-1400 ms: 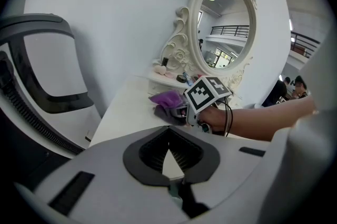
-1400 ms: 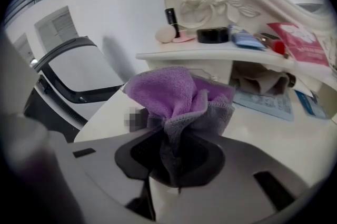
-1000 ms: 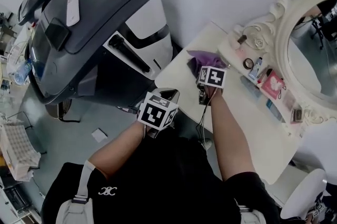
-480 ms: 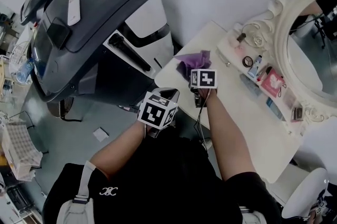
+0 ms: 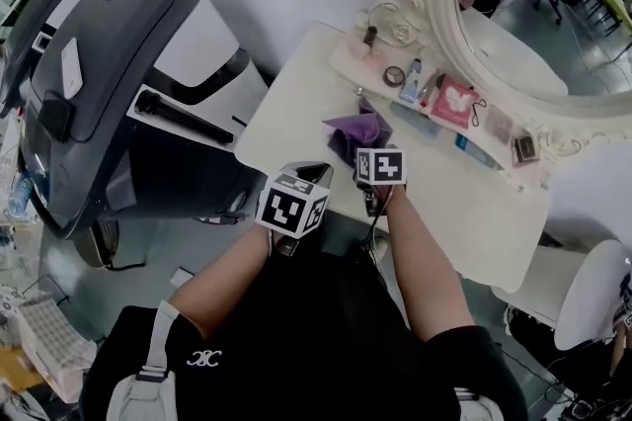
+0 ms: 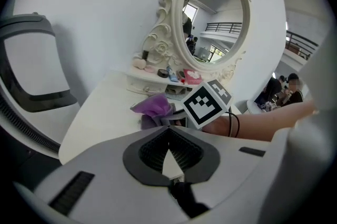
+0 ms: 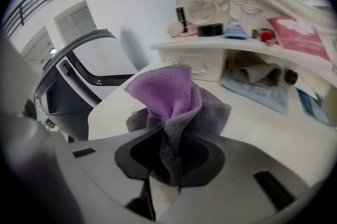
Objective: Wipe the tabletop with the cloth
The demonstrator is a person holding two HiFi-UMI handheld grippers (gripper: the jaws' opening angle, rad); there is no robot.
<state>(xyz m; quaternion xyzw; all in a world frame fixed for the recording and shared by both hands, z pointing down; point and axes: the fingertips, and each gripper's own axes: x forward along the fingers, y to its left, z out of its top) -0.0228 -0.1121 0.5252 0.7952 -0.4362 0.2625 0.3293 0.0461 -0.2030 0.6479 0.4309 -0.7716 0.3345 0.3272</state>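
The purple cloth (image 5: 357,131) lies bunched on the cream tabletop (image 5: 291,108), just in front of the mirror's shelf. My right gripper (image 5: 366,150) is shut on the cloth (image 7: 169,97), whose folds rise out of the jaws (image 7: 175,157) and hide the pads. My left gripper (image 5: 314,176) hangs at the table's near edge, left of the right one, and touches nothing. In the left gripper view its jaws (image 6: 168,136) are shut with nothing in them; beyond them are the cloth (image 6: 154,108) and the right gripper's marker cube.
An ornate white mirror (image 5: 513,4) stands at the back, over a shelf (image 5: 434,98) crowded with small cosmetics. A large dark grey and white machine (image 5: 118,93) stands left of the table. A white chair (image 5: 583,310) is at the lower right.
My right gripper has drawn the cloth across the tabletop, away from the shelf and toward the near edge. The left gripper has stayed put. The head view has swung toward the mirror.
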